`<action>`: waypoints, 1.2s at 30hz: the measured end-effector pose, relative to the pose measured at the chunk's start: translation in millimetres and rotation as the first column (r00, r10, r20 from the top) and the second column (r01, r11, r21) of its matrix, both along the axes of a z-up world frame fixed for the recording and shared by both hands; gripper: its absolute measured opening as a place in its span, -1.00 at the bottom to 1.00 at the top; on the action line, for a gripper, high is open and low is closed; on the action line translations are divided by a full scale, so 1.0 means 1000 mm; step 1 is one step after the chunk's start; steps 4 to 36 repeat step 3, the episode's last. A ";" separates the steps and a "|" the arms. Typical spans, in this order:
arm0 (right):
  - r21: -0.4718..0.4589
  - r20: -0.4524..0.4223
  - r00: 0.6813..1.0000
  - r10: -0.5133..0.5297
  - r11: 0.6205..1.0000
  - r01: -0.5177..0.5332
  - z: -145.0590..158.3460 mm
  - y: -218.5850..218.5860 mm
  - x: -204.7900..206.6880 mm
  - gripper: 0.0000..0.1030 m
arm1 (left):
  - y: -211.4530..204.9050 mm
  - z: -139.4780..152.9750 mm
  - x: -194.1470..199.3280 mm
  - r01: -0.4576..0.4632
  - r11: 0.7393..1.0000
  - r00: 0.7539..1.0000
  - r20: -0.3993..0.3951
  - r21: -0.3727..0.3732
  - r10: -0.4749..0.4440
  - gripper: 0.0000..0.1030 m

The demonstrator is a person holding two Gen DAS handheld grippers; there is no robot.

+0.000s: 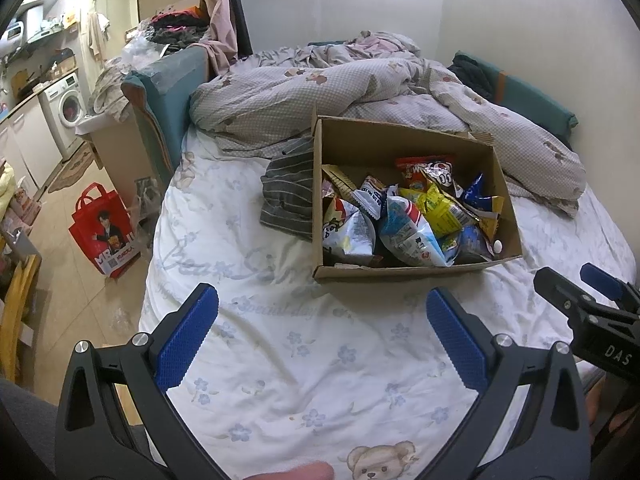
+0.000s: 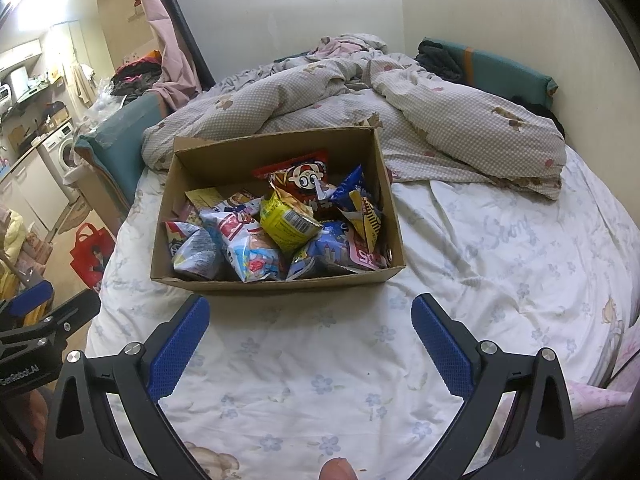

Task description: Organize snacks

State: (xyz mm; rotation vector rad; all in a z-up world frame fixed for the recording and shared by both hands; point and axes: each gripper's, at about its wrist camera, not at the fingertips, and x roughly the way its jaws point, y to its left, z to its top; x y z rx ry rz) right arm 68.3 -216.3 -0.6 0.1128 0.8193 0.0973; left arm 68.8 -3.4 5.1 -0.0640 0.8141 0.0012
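Note:
A brown cardboard box [image 1: 404, 270] [image 2: 276, 280] sits on the bed's white flowered sheet [image 1: 304, 360] [image 2: 320, 368]. It holds several snack bags: a yellow one [image 2: 286, 220] [image 1: 440, 210], a red one [image 2: 304, 174] [image 1: 424, 166], blue ones [image 2: 360, 200], and white-blue ones [image 1: 408, 232] [image 2: 248, 248]. My left gripper [image 1: 322, 312] hovers open over the sheet, in front of the box and a little left of it. My right gripper [image 2: 310, 316] is open just short of the box's near wall. Neither holds anything.
A rumpled checked duvet [image 1: 304, 88] [image 2: 440, 120] lies behind the box. A grey striped cloth [image 1: 286, 192] rests against the box's left side. Left of the bed are a teal bed end [image 1: 160, 92], a red shopping bag [image 1: 106, 232] on the floor and a washing machine [image 1: 66, 108].

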 end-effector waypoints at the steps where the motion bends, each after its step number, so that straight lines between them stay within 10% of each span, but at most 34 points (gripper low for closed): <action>1: 0.003 0.001 1.000 0.001 1.000 -0.001 0.000 0.000 -0.001 1.00 | -0.001 0.000 0.000 -0.001 1.000 1.000 0.001 -0.001 0.001 0.99; 36: 0.007 0.004 1.000 0.002 1.000 -0.002 0.002 0.001 -0.001 1.00 | 0.000 0.000 0.000 0.003 1.000 1.000 -0.001 0.000 -0.003 0.99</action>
